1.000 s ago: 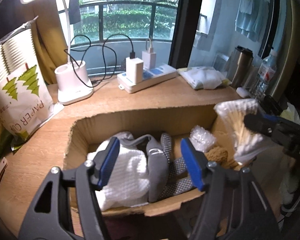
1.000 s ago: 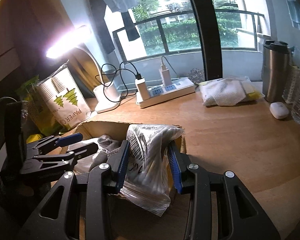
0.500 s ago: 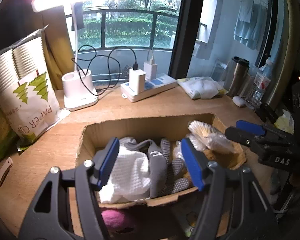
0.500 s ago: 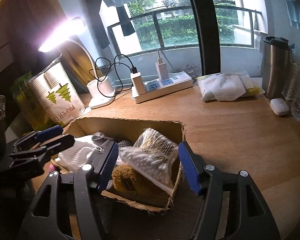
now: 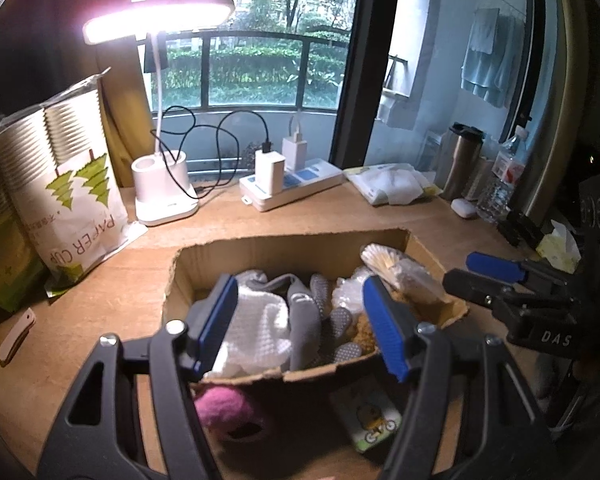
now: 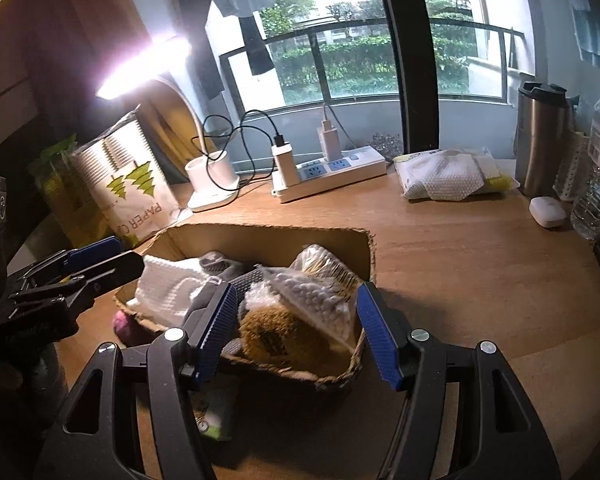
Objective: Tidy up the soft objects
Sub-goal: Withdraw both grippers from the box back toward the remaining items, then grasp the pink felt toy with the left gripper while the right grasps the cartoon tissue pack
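Since a second ago the bag of cotton swabs point(image 6: 320, 292) has been released by the right tool point(image 6: 296, 328), which is now spread wide and drawn back, and the bag lies in the cardboard box point(image 5: 284, 248) on the table point(image 6: 460, 248). The left tool point(image 5: 300, 324) is held wide and empty over the box. For the next pick, the pink ball point(image 5: 224, 404) should be approached with jaws kept wide; it and the small card point(image 5: 374, 420) outside the near box wall are shown plainly only by the left view.
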The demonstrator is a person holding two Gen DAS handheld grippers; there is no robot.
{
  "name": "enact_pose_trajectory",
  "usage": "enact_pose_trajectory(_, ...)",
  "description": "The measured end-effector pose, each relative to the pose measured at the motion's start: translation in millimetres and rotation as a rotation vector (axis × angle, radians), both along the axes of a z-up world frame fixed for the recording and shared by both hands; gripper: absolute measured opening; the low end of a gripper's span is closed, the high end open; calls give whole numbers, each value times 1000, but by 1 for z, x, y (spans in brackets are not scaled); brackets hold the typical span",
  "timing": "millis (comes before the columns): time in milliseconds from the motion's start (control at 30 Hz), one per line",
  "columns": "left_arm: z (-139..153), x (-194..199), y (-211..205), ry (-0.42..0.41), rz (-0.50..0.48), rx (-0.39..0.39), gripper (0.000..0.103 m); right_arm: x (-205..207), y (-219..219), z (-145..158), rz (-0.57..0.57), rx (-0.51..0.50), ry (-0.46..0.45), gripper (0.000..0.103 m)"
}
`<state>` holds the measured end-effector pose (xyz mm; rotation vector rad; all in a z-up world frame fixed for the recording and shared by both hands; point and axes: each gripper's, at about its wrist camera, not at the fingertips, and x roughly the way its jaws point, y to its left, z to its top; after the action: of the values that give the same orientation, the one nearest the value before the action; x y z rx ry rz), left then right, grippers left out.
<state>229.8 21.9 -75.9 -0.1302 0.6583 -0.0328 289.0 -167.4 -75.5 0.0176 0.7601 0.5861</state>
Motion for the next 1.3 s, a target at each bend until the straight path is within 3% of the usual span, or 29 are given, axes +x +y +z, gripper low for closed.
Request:
enact_pose_trajectory(267, 2, -24, 7, -21, 7, -14, 77, -22, 9, 5, 18, -8, -14, 66)
enact_pose_trajectory(900, -30, -78, 57, -5, 80, -94, 79, -63, 58, -8, 78, -86, 0, 67)
enact_pose_trajectory(1300, -59, -83, 71, 45, 97, -118, 80, -70, 76, -39, 90, -132, 62, 72)
